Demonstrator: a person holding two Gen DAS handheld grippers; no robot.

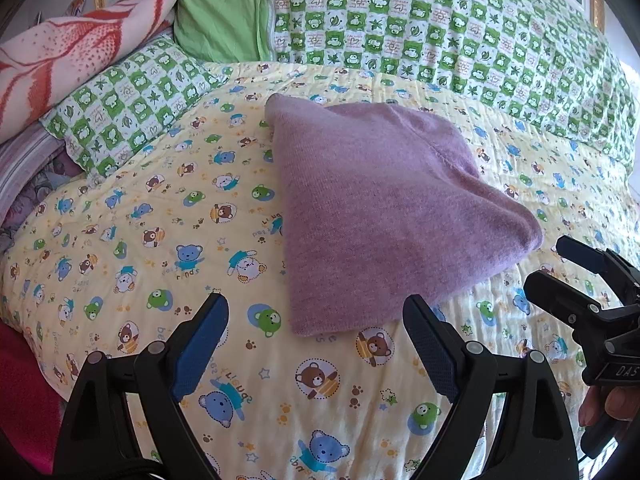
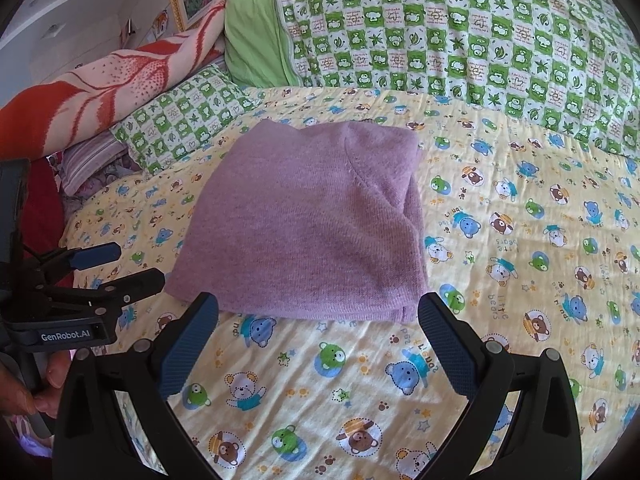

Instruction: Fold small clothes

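Observation:
A purple knit garment (image 1: 376, 208) lies folded into a compact rectangle on a yellow bear-print quilt (image 1: 160, 248); the right wrist view shows the garment (image 2: 312, 224) straight ahead. My left gripper (image 1: 316, 320) hovers open just before its near edge, nothing between the blue pads. My right gripper (image 2: 318, 316) is open too, its fingertips at the garment's near edge without pressing it. Each gripper shows in the other's view: the right gripper (image 1: 560, 268) at the right, the left gripper (image 2: 128, 264) at the left, both with jaws apart.
A green checkered cover (image 1: 460, 36) and green pillow (image 1: 220, 12) lie behind the garment. A matching checkered pillow (image 1: 132, 104) and a red-and-white blanket (image 1: 68, 52) are stacked at the left. A person's fingers (image 2: 24, 384) grip the left handle.

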